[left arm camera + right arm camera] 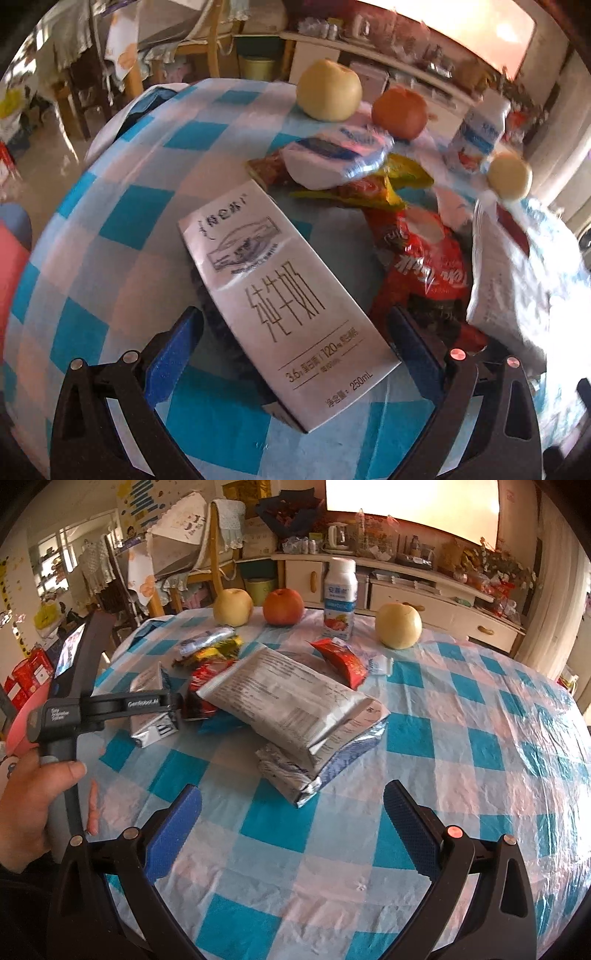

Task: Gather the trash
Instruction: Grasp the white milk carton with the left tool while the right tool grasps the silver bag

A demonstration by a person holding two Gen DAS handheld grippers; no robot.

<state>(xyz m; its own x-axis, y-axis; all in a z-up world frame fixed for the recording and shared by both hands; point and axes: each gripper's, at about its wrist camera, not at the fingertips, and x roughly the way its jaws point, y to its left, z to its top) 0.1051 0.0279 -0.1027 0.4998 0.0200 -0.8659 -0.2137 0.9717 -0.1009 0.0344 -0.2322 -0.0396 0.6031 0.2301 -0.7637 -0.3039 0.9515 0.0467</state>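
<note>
Left gripper (295, 339) wide open, straddling milk carton (284, 291); right gripper (291, 819) open, empty.

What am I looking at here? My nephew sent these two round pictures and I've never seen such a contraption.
There is no robot: a person holds a hand-held gripper in each hand, each with a fisheye camera looking along its blue-padded fingers. The left view shows the left hand-held gripper open around a milk carton lying on the checked tablecloth, not yet clamped. The right view shows the right hand-held gripper open and empty, above the cloth. Wrappers, including a large silver packet, lie mid-table; apples and a yogurt bottle stand behind.
</note>
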